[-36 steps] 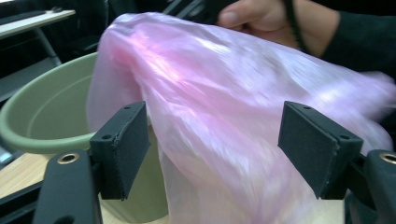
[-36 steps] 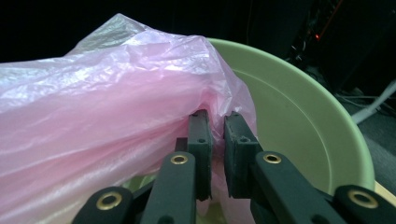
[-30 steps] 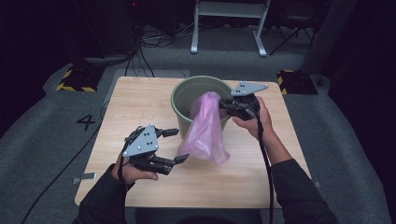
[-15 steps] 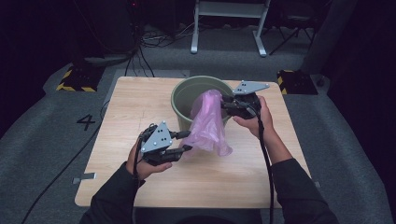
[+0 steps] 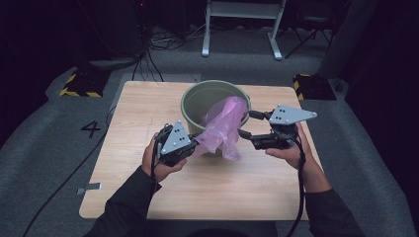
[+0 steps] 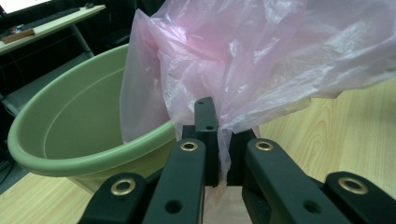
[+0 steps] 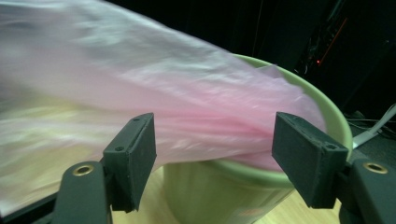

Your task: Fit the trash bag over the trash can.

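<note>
My left gripper (image 5: 193, 143) has come across from open desk and clamped its fingers (image 6: 205, 126) on the lower edge of the pink plastic bag (image 5: 223, 124). My right gripper (image 5: 248, 124) has let go, drawn back to the right, and its fingers (image 7: 135, 158) now stand spread.

"4" on grey floor (image 5: 91, 129)

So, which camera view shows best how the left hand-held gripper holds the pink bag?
The left gripper view: the left hand-held gripper has its jaws shut on a pinched fold of the pink bag. In the high view its grey plate covers the contact. The right gripper view shows the bag blurred, beyond open jaws.
</note>
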Tool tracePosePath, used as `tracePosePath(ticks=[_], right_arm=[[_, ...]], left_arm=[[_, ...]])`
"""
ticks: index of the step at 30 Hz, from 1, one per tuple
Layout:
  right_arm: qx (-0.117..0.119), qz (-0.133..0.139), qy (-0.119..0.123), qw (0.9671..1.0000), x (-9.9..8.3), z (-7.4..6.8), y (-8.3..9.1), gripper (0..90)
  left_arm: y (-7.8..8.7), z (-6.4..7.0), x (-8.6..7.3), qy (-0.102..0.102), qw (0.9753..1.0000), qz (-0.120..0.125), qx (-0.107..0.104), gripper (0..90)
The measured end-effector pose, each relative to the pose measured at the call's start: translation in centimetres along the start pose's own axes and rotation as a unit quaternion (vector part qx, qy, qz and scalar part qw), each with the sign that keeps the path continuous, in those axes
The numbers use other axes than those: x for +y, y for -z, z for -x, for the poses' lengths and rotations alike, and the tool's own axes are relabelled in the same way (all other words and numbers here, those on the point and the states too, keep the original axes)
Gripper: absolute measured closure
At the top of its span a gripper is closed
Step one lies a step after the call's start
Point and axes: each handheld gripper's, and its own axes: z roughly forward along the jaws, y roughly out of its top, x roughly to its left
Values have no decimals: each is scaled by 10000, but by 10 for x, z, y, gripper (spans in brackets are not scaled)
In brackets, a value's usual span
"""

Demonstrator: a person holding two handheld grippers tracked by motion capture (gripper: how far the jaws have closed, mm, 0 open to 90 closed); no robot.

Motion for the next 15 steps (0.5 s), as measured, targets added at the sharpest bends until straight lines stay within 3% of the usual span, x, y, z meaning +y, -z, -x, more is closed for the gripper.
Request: tracePosePath(ticks=[5,7,10,15], right_arm=[[287,206,50,9994,0,-18,11,283],[469,291,158,9984,0,-29,14,274],[754,241,519,9955,-1,-47,10,256],[869,209,777,9930,-1,-66,4,248]], left_arm=[[-3,-2,0,79,9999,-6,84,878],[-4,-3,0,92,9999,-13,68,876],[-5,-3,0,92,9999,-46,72,868],[-4,-2,1,29,9999,-80,120,868]])
